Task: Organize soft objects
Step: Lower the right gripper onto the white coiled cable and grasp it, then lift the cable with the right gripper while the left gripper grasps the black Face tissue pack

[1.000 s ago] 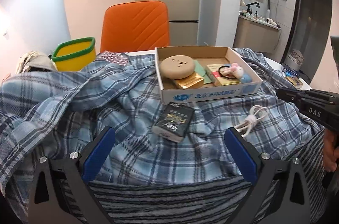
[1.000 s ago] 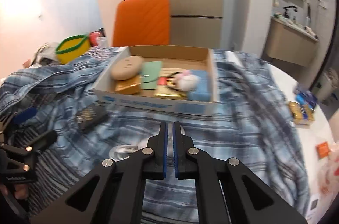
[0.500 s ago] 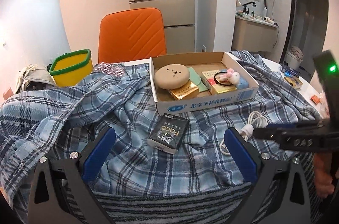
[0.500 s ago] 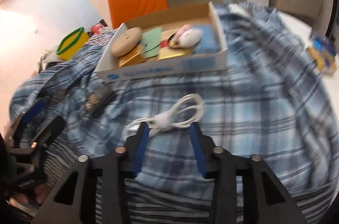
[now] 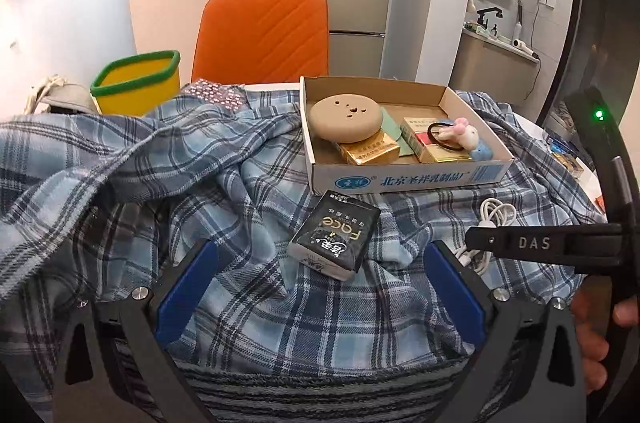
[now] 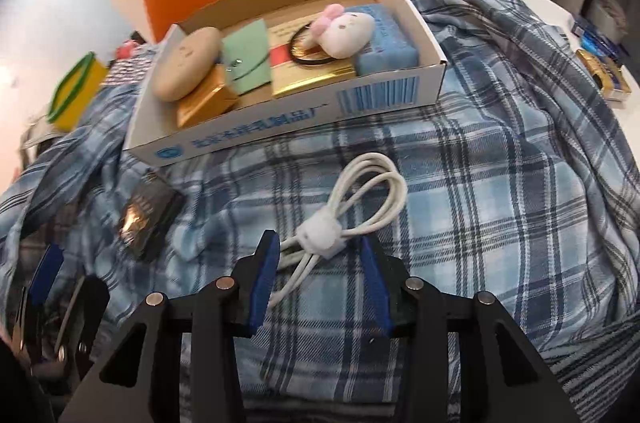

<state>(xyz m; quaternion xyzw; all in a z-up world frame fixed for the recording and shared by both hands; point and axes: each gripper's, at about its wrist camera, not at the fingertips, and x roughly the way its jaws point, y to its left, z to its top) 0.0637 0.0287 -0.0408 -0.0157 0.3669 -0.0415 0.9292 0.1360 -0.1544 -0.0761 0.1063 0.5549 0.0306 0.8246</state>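
A coiled white cable (image 6: 352, 209) with a white strap lies on the blue plaid cloth (image 6: 500, 183). My right gripper (image 6: 318, 263) is open, its blue pads on either side of the cable's near end, low over the cloth. The cable also shows in the left wrist view (image 5: 494, 219), partly behind the right gripper's body (image 5: 536, 243). My left gripper (image 5: 320, 291) is open and empty above the plaid cloth (image 5: 160, 183), just short of a black tissue pack (image 5: 336, 235). A cardboard box (image 5: 404, 179) holds a tan round cushion (image 5: 346, 117), a plush bunny (image 5: 464, 135) and small packets.
A yellow bin with a green rim (image 5: 136, 87) stands at the back left by an orange chair (image 5: 262, 35). A striped grey cloth (image 5: 320, 395) lies at the near edge. Small packets (image 6: 604, 75) lie on the white table at the right.
My right gripper opened from shut, dropped toward the cloth and came down around the white cable. The left gripper stayed open and shifted only a little.
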